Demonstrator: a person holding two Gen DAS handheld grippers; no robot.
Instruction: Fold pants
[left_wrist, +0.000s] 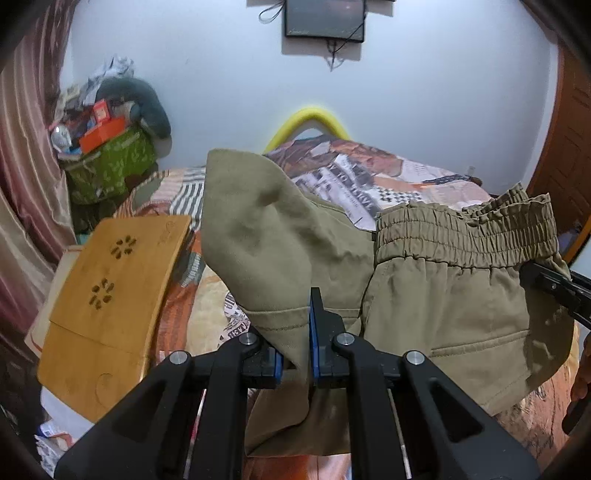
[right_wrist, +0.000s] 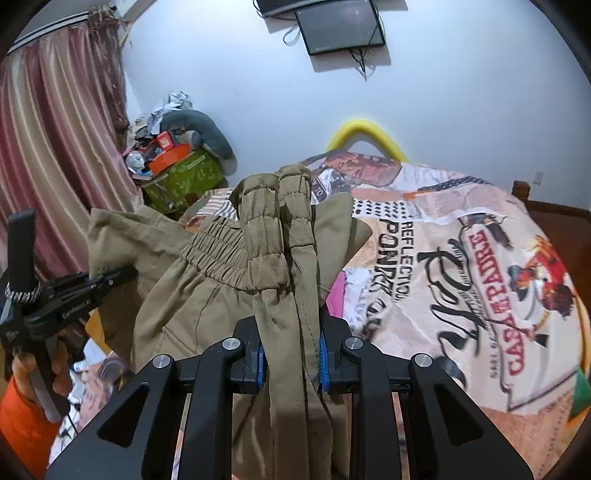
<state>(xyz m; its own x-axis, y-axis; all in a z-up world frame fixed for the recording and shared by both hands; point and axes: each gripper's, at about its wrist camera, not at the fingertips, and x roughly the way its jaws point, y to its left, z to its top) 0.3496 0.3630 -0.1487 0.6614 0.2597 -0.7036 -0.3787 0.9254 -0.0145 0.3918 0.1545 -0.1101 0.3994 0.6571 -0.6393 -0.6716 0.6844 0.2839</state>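
Olive-green pants (left_wrist: 436, 295) hang in the air above the bed, held by both grippers. My left gripper (left_wrist: 301, 354) is shut on a hemmed leg end, whose cloth stands up and drapes before it. My right gripper (right_wrist: 291, 358) is shut on the bunched elastic waistband (right_wrist: 280, 229), folded double between its blue pads. In the left wrist view the waistband (left_wrist: 465, 236) stretches to the right, where the right gripper's black finger (left_wrist: 550, 284) shows. In the right wrist view the left gripper's body (right_wrist: 70, 291) shows at the left.
The bed has a printed blanket (right_wrist: 461, 266) with lettering. A wooden lap tray (left_wrist: 107, 302) lies at the bed's left side. A green box piled with clutter (left_wrist: 107, 155) stands by the striped curtain (right_wrist: 55, 147). A yellow foam arc (left_wrist: 310, 118) and a wall screen (left_wrist: 325, 18) are behind.
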